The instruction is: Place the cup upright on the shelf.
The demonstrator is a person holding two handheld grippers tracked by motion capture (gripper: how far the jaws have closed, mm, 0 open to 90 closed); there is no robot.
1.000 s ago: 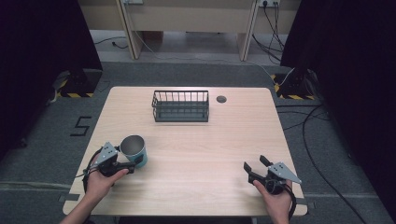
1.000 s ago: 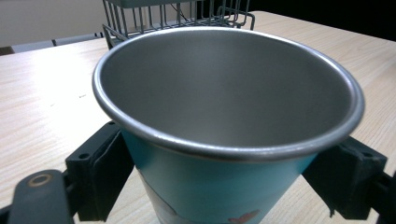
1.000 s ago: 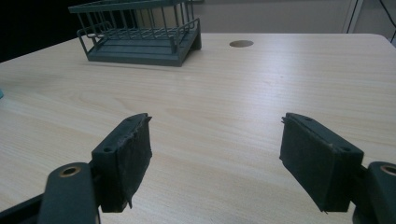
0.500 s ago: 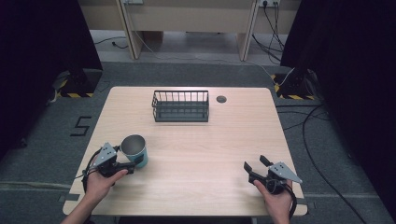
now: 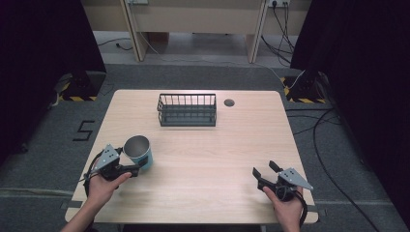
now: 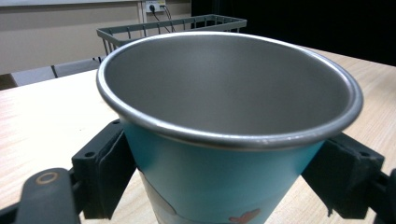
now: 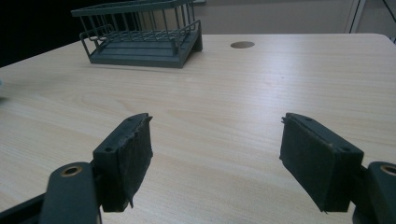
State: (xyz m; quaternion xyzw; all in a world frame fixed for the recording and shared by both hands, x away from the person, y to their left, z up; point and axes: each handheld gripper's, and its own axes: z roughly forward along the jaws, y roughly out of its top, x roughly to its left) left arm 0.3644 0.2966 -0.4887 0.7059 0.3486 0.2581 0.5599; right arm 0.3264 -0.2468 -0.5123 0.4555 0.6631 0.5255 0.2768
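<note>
A teal cup with a bare metal inside stands upright near the table's front left. My left gripper is shut on it low down. In the left gripper view its two black pads press on either side of the cup. My right gripper hovers open at the front right, and in the right gripper view its jaws stand wide apart over bare wood with nothing between them.
A dark wire basket sits at the back middle of the wooden table, with a round cable hole just to its right. Dark curtains and floor cables surround the table.
</note>
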